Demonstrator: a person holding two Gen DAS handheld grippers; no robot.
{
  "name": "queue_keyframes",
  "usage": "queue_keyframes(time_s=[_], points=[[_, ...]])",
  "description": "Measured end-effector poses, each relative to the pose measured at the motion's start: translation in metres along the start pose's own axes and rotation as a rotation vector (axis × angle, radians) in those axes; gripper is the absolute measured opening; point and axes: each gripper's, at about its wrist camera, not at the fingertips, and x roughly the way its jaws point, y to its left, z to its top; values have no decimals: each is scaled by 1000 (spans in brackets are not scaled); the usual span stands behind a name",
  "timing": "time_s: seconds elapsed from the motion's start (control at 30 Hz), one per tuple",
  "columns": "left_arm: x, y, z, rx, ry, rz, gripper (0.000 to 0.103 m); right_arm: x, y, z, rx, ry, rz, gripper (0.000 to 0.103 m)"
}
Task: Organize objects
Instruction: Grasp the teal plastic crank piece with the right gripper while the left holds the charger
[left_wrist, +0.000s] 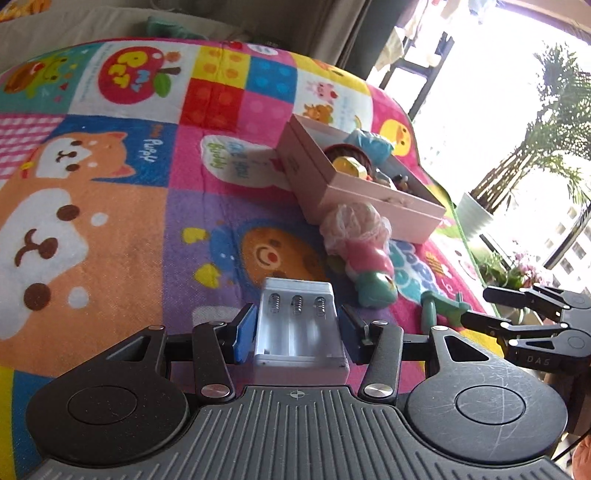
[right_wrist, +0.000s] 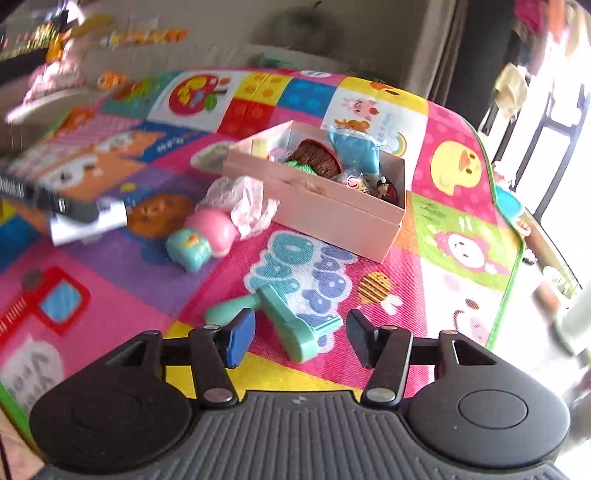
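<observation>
Left wrist view: left gripper (left_wrist: 297, 328) clamped on a clear battery holder (left_wrist: 301, 328), pads pressing both sides, centre-bottom of frame above the colourful play mat (left_wrist: 110, 229). Pink box (left_wrist: 354, 188) sits centre-right, already carrying toys. Crumpled plastic wrap (left_wrist: 351, 225) touches its near wall, with a pink-and-teal toy (left_wrist: 373, 273) just below. A teal handle piece (left_wrist: 441, 306) lies lower right, the right gripper (left_wrist: 491, 308) just beside it at the right edge. Right wrist view: right gripper (right_wrist: 301, 338) released, jaws apart, nothing pinched; teal handle piece (right_wrist: 284, 317) lies on the mat (right_wrist: 110, 302) between the pads. Pink box (right_wrist: 332, 214) centre, wrap (right_wrist: 243, 206) and toy (right_wrist: 203, 236) to its left. Battery holder (right_wrist: 86, 223) blurred at left edge.
</observation>
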Motion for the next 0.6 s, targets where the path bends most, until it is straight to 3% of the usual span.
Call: queue_keyframes(time_s=[0.07,0.13,0.37,0.6], points=[[3,-6,-3,23,10,18,53,-1,0,-2,56,-5,23,76],[7,-11,-7,44,22,35,53,2,5,-2,122,-15,28,88],[15,-27,-17,136,6,89,53,37,17,-1,308,24,-25,89],[17,-26,-19,132,-22,85,53,46,30,-6,210,45,3,89]])
